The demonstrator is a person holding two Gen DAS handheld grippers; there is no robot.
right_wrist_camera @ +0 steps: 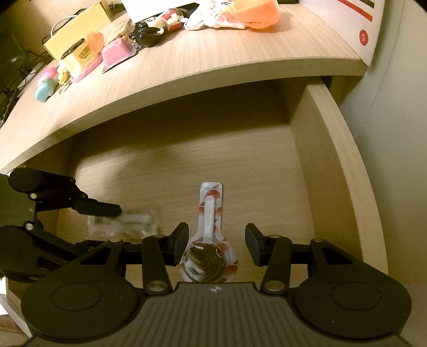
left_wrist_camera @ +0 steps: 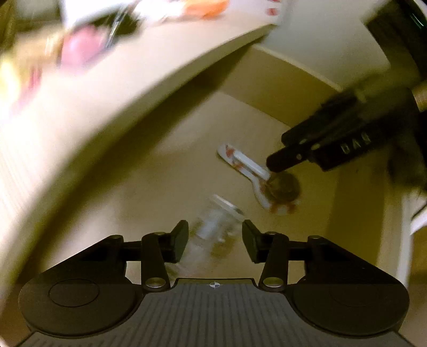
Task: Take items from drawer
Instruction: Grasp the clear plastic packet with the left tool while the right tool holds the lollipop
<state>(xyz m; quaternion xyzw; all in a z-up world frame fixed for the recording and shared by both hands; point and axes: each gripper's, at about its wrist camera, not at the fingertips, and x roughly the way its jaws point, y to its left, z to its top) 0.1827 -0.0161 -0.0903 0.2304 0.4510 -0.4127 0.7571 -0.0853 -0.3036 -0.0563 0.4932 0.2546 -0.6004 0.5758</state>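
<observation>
The wooden drawer (right_wrist_camera: 333,160) stands pulled out under the desk top. A wrapped swirl lollipop (right_wrist_camera: 208,261) lies flat on the drawer floor, and my right gripper (right_wrist_camera: 216,245) is open with its fingers on either side of the candy head, apart from it. A clear plastic packet (left_wrist_camera: 213,232), blurred, lies between the fingers of my open left gripper (left_wrist_camera: 216,240); whether they touch it is unclear. The left wrist view also has the lollipop (left_wrist_camera: 256,181) under the right gripper (left_wrist_camera: 283,152). From the right wrist, the left gripper (right_wrist_camera: 101,227) straddles the packet (right_wrist_camera: 125,224).
The desk top (right_wrist_camera: 213,61) above the drawer carries an orange bowl (right_wrist_camera: 256,13), a pink box (right_wrist_camera: 117,53), a black-and-white figure (right_wrist_camera: 157,26), a yellow box (right_wrist_camera: 77,29) and a pastel toy (right_wrist_camera: 46,85). A pale wall is on the right.
</observation>
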